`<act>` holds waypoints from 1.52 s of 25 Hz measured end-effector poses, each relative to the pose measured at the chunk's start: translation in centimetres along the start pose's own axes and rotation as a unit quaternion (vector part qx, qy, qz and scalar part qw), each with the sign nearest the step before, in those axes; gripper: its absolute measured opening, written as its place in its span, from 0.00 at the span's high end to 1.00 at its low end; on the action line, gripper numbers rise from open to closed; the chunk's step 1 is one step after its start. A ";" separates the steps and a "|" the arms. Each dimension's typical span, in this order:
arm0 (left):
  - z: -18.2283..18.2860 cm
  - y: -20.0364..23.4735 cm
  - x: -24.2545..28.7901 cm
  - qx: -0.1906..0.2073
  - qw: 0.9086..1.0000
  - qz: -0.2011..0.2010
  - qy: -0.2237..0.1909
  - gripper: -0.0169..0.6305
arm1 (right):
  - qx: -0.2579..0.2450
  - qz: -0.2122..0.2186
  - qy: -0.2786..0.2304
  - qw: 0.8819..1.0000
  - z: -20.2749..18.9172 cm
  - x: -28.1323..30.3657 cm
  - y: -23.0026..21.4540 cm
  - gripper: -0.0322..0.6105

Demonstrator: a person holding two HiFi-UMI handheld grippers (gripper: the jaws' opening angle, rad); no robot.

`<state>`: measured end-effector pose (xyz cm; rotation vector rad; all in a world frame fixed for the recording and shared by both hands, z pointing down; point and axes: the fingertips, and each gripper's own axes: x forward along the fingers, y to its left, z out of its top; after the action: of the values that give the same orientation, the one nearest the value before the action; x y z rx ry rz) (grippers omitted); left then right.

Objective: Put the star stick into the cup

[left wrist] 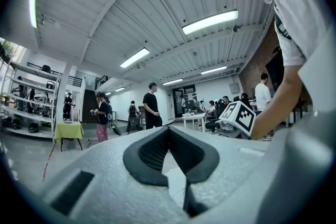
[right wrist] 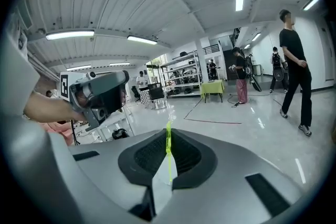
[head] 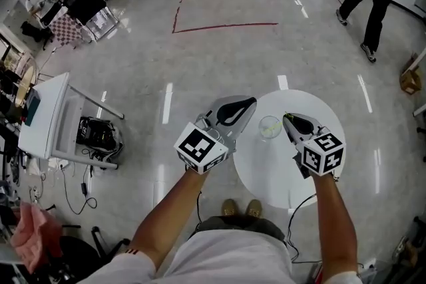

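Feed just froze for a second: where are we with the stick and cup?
Done: the right gripper is shut on the stick. In hand: it hovers beside the cup on the table, with the stick not yet inside. The left gripper, shut and empty, is on the cup's other side. Left: bring the stick over the rim, lower it, release.

Fingers [right wrist: 195,157] of the right gripper [right wrist: 168,136] clamp a thin green stick [right wrist: 169,162].

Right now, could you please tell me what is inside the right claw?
A thin yellow-green stick stands pinched between the shut jaws of the right claw. Its lower end is covered by the claw's body, and no star shows.
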<state>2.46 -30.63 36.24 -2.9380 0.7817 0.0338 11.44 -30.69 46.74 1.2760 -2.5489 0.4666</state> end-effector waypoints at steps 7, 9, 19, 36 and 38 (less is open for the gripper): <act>-0.9 -0.1 1.0 -0.006 1.000 0.001 0.007 0.95 | 0.017 -0.001 -0.001 1.000 -0.1 0.4 -1.7 0.91; -1.1 0.0 1.0 -0.007 1.000 0.002 0.008 0.95 | 0.017 -0.004 0.002 1.000 -0.2 0.5 -2.2 0.91; -1.6 0.1 1.1 -0.009 1.000 0.002 0.015 0.95 | -0.013 -0.025 0.037 0.999 -0.7 1.4 -4.0 0.91; -2.6 0.2 1.3 -0.009 1.000 0.002 0.026 0.95 | -0.047 -0.044 0.100 0.993 -3.1 2.5 -5.9 0.61; -2.5 0.1 1.3 -0.009 1.000 0.001 0.027 0.95 | -0.049 -0.044 0.109 0.992 -3.4 2.4 -6.0 0.60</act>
<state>3.49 -31.61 38.65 -2.9660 0.7968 -0.0383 15.14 -34.48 51.70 1.2239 -2.2976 0.4305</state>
